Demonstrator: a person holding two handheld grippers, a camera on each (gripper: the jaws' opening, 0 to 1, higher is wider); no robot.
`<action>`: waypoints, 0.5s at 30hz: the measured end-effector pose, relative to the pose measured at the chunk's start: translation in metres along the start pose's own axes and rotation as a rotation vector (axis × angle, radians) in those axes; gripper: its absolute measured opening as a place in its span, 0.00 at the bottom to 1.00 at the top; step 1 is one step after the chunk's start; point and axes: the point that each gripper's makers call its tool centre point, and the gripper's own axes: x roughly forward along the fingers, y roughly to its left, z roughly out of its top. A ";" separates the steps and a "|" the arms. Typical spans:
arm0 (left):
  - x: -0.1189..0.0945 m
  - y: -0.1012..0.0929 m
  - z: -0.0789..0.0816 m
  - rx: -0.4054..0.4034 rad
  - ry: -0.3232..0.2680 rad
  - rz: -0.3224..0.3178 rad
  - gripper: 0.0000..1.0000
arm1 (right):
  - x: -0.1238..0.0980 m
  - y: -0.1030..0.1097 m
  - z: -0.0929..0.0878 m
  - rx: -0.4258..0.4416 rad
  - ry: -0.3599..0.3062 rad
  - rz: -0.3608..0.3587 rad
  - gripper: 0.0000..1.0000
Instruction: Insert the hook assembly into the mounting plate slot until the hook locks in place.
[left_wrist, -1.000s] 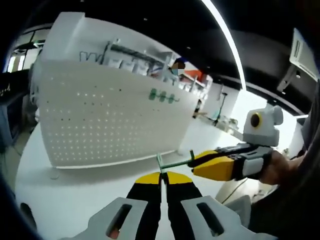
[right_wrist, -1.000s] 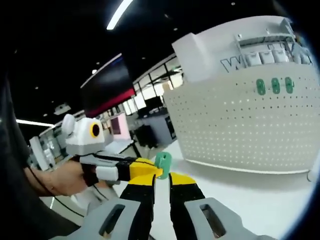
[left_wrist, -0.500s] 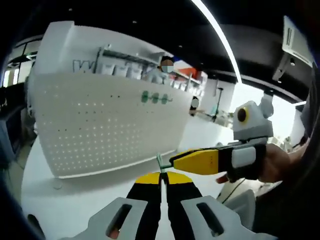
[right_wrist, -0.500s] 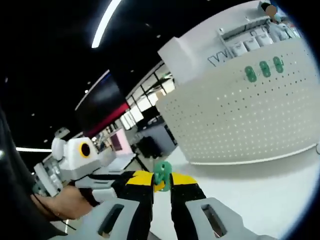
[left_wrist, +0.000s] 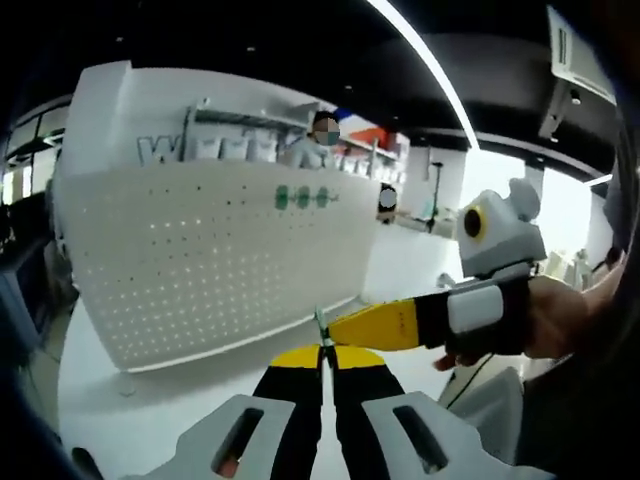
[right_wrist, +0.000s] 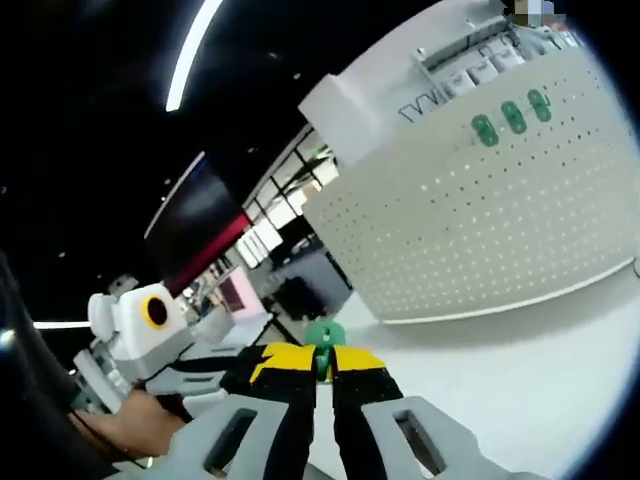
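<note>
1. Pegboard counts first: one white perforated mounting plate (left_wrist: 215, 260) stands upright on the white tabletop (left_wrist: 170, 400), with three green hooks (left_wrist: 302, 198) in a row near its top edge; the right gripper view shows the same three (right_wrist: 512, 116) at about 1 o'clock.
2. Two claws are in play. The left claw (left_wrist: 322, 352) has its jaws pressed together on the thin green hook assembly (left_wrist: 321, 328); the right claw (right_wrist: 322, 357) is clamped on the same piece's green end (right_wrist: 322, 335).
3. In the left gripper view the right claw's yellow tip (left_wrist: 375, 325) comes in from 3 o'clock and meets the hook assembly just beside the left claw's tips.
4. Open tabletop lies between the claws and the plate's lower edge; the hook assembly is well apart from the plate.
5. Compared with a second ago, the right claw has slid inward along the hook assembly and now reaches the left claw's tips.
</note>
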 end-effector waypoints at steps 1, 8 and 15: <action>0.000 0.000 0.001 0.000 -0.001 -0.002 0.01 | -0.001 -0.001 0.001 -0.011 -0.007 -0.010 0.01; 0.003 -0.002 0.002 0.004 -0.013 -0.013 0.02 | -0.002 -0.001 0.004 -0.054 -0.010 -0.010 0.00; 0.004 -0.002 -0.003 0.051 0.007 -0.032 0.08 | 0.000 0.002 0.002 -0.129 -0.006 -0.011 0.00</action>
